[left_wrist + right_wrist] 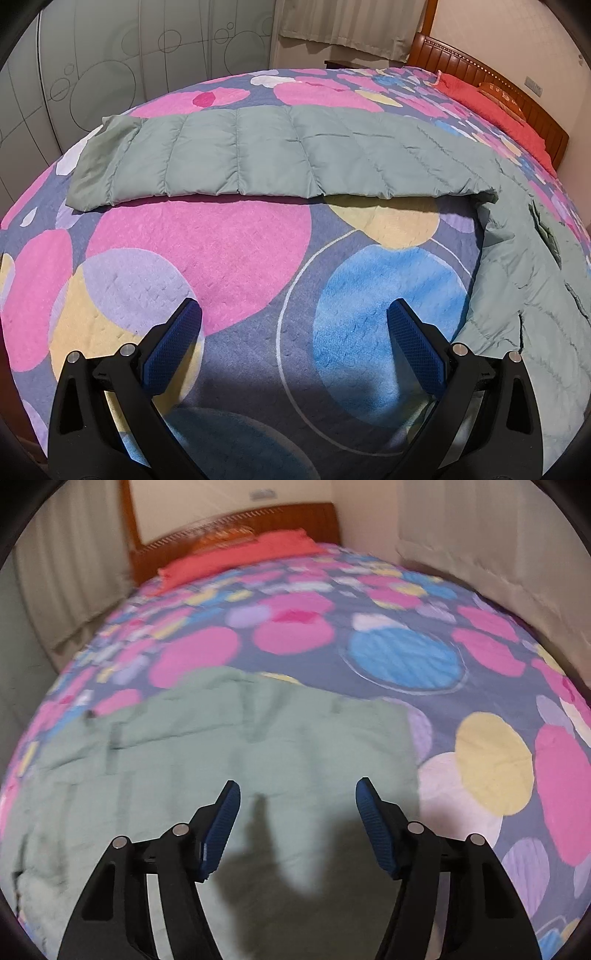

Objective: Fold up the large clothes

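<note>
A pale green quilted jacket (258, 151) lies on a bed. In the left wrist view one sleeve stretches flat across the bedspread, and the body (535, 280) runs down the right side. My left gripper (293, 314) hangs open over bare bedspread in front of that sleeve, with nothing between its blue pads. In the blurred right wrist view the jacket (221, 746) fills the lower left. My right gripper (297, 794) stands open just above it, pads apart and holding nothing, its shadow falling on the green fabric.
The bedspread (207, 251) bears large pink, blue, yellow and lilac circles. A red pillow (240, 559) lies against the wooden headboard (491, 77). Curtains (351, 22) and a pale patterned wardrobe (110, 55) stand beyond the bed.
</note>
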The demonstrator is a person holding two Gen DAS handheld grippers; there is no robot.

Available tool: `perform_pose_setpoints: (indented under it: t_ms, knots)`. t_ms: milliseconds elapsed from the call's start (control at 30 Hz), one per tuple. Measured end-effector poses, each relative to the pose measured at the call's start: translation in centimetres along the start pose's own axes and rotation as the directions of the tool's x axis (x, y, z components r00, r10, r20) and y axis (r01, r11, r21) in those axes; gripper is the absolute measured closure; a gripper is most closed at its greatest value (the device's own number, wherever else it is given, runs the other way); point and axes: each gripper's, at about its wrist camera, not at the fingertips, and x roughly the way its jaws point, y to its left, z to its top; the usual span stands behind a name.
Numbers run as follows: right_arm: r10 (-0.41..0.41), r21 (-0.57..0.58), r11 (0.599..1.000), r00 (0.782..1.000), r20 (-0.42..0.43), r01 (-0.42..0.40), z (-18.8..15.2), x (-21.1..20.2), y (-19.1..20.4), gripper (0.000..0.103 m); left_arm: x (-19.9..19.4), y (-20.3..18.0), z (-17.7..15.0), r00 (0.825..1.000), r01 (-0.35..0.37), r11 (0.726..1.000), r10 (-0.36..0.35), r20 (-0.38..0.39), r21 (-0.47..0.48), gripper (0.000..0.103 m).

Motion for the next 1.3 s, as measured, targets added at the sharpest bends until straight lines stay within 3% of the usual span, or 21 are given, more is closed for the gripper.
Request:
perform_pose_setpoints:
  t_ms: [167, 500, 700, 967, 1300]
  knots:
    - [-0.051, -0.049, 0.998, 0.998, -0.043, 0.049, -0.7, 3.0, -0.1, 0.038, 0.1, -0.1, 0.0, 1.000, -0.011, 1.000, 0.011, -0.003, 0.007, 0.002]
    - [-0.002, -0.081, 0.997, 1.000, 0.006, 0.002, -2.7, -1.8, 2.2, 0.038, 0.1, -0.3, 0.0, 1.000, -0.022, 1.000, 0.022, -0.004, 0.016, 0.002]
    - [-0.039, -0.158, 0.987, 0.999, -0.024, 0.035, -5.1, 0.2, 4.4, 0.038, 0.1, -0.4, -0.1, 1.000, -0.021, 1.000, 0.021, -0.004, 0.015, 0.002]
    - [-0.009, -0.126, 0.992, 1.000, 0.024, 0.012, -5.9, -3.3, 5.1, 0.038, 0.1, -0.4, -0.1, 1.000, -0.021, 1.000, 0.021, -0.003, 0.015, 0.002]
    - [-0.025, -0.097, 0.995, 1.000, -0.004, 0.025, -7.2, -1.4, 4.2, 0.036, 0.0, -0.3, -0.2, 1.000, -0.017, 1.000, 0.017, -0.002, 0.012, 0.002]
